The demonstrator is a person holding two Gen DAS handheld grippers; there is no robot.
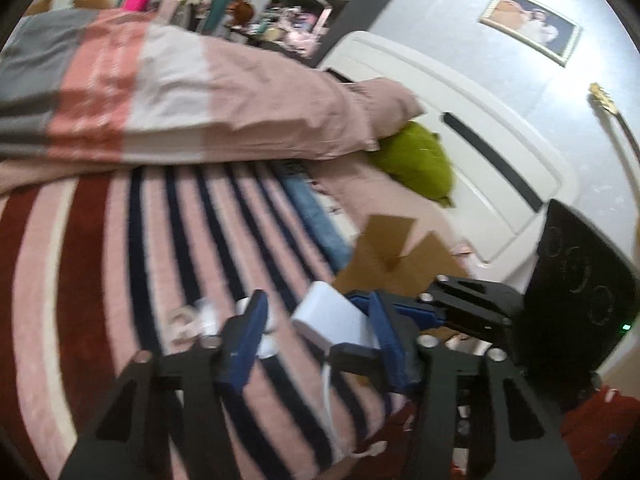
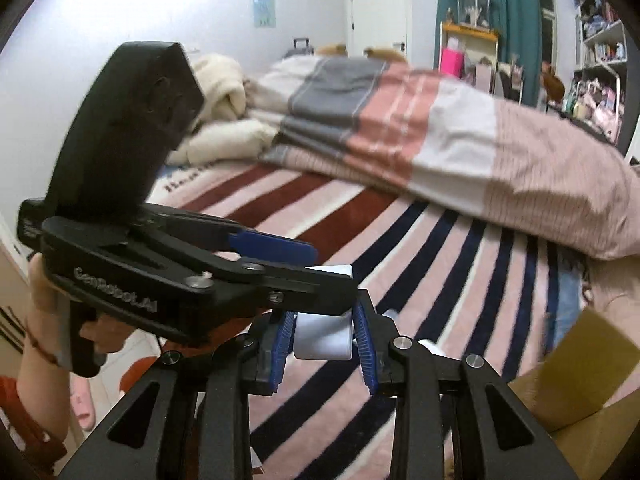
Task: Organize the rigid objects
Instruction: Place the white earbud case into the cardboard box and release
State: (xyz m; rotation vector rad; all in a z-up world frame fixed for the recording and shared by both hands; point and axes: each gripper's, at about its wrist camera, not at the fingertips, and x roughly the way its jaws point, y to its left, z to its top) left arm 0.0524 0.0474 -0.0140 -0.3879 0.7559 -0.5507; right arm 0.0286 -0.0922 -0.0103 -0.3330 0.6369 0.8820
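A white block-shaped charger (image 2: 324, 338) is clamped between the blue pads of my right gripper (image 2: 326, 320), which is shut on it above the striped bed cover (image 2: 420, 264). In the left wrist view the same charger (image 1: 336, 316) sits between my left gripper's (image 1: 316, 296) fingers. It lies against the right-hand one, and a strip of bed cover shows beside the left-hand one. My right gripper (image 1: 356, 326) reaches in from the right there. A white cable (image 1: 328, 396) hangs from the charger. A hand (image 2: 44, 292) holds my left gripper (image 2: 332, 266).
An open cardboard box (image 1: 392, 256) stands on the bed to the right, also seen as the box (image 2: 580, 380). Small white items (image 1: 192, 320) lie on the cover. A folded quilt (image 1: 200, 92), a green pillow (image 1: 420, 160) and the white headboard (image 1: 500, 152) lie beyond.
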